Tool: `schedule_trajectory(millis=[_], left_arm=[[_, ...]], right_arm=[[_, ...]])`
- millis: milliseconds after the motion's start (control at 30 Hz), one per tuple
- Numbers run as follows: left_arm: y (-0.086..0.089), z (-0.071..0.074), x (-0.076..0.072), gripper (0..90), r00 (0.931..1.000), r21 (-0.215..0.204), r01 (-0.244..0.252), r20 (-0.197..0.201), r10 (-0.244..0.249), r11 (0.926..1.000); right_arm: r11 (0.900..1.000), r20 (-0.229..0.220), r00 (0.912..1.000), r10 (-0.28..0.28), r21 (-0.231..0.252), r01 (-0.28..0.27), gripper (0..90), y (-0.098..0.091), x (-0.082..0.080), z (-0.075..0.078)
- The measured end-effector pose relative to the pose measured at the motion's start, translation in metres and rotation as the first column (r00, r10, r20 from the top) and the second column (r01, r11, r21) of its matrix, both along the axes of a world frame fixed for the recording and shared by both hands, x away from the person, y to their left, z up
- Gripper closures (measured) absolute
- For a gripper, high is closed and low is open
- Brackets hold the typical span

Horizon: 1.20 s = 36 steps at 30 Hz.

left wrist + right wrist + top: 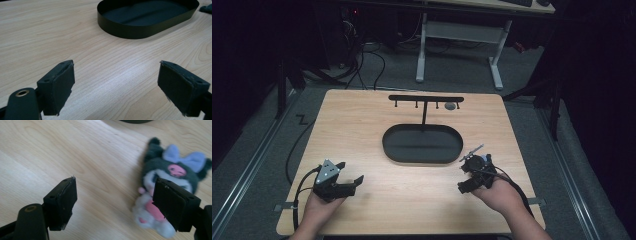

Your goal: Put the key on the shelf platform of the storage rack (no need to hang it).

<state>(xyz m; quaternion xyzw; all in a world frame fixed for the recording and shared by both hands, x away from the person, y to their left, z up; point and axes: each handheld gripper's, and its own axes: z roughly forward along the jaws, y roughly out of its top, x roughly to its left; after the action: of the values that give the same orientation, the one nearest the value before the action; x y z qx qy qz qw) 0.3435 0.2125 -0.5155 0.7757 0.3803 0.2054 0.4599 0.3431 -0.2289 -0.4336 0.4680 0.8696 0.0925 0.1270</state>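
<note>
A small plush toy point(165, 185), dark grey with a blue bow, a pink mark on its head and pale lower parts, is seen lying on the wooden table point(362, 125) in the right gripper view, partly covered by the jaw at the right of that view. It is not clasped: the right gripper point(115, 205) is spread wide, with bare wood showing between its jaws. In the high view the right gripper point(472, 175) is held near the table's front right, just beside the black oval tray point(422, 156). The left gripper point(116, 87) is likewise released, its jaws set well apart over bare wood, with the tray point(140, 32) farther ahead. A black T-shaped rack point(426, 100) is stood behind the tray.
</note>
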Motion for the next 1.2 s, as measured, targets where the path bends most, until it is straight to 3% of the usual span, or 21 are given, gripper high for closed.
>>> schedule_trajectory(millis=[233, 500, 667, 967, 1200], left_arm=[[-0.001, 0.0, 0.0, 14.9, 1.0, -0.006, 0.004, 0.008, -0.004, 1.0], [0.0, 0.0, 0.0, 14.9, 1.0, -0.013, 0.004, 0.008, -0.003, 0.9999], [0.0, 0.0, 0.001, 14.9, 0.9999, -0.015, 0.005, 0.009, -0.005, 0.9999], [-0.001, 0.001, 0.0, 14.9, 0.9999, -0.012, 0.013, 0.01, -0.013, 0.9998], [-0.002, 0.0, 0.0, 14.8, 0.9999, 0.002, 0.015, 0.008, -0.015, 0.9999]], right_arm=[[0.9976, 0.011, 0.9976, -0.068, 0.012, 0.068, 19.4, -0.024, 0.0, 0.008], [0.992, -0.004, 0.9921, -0.126, -0.01, 0.126, 17.5, -0.042, 0.0, 0.004], [0.987, -0.016, 0.9876, -0.156, -0.04, 0.156, 17.5, -0.05, 0.002, -0.005], [0.9803, -0.053, 0.9789, -0.197, -0.021, 0.197, 16.9, -0.059, 0.003, -0.029], [0.9744, -0.049, 0.9734, -0.224, 0.012, 0.225, 25.3, -0.064, 0.005, -0.04]])
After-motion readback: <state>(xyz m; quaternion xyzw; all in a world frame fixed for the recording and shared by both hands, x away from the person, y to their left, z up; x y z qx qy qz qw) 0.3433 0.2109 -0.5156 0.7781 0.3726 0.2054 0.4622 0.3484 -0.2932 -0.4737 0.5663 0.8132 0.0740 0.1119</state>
